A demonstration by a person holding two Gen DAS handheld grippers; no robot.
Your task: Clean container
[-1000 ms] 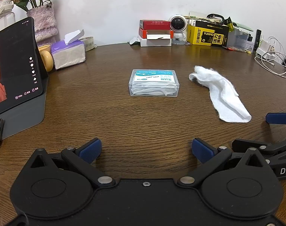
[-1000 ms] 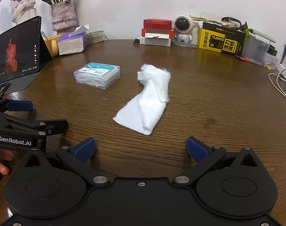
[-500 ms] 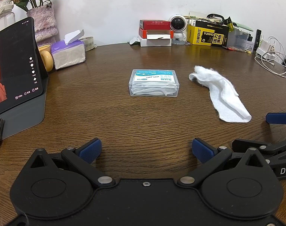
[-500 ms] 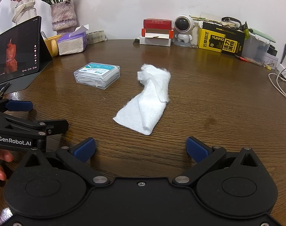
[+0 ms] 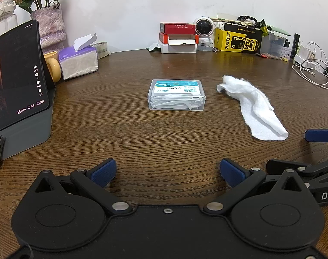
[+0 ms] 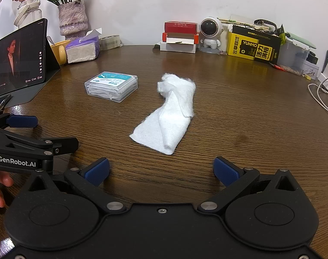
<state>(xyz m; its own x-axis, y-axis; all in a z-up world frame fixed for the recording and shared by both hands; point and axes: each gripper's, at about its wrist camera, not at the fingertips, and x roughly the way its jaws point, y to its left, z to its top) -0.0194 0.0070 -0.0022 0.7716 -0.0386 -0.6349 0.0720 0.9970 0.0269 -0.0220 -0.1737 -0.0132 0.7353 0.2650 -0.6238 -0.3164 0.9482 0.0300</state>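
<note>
A clear plastic container (image 5: 176,95) with a teal-and-white label and white floss picks inside lies flat in the middle of the brown wooden table (image 5: 164,142); the right wrist view has the container (image 6: 111,86) at centre left. A crumpled white cloth (image 5: 252,105) lies to its right, straight ahead of the right gripper as the cloth (image 6: 170,112). My left gripper (image 5: 167,172) is open and empty, well short of the container. My right gripper (image 6: 161,170) is open and empty, just short of the cloth's near corner.
A tablet (image 5: 15,77) on a grey stand is at the left. A purple tissue pack (image 5: 78,63), yellow cup, vase and tape roll line the back left. Stacked red and white boxes (image 5: 178,37), a robot figurine, a yellow-black box (image 5: 238,40) and white cables (image 5: 312,69) sit behind.
</note>
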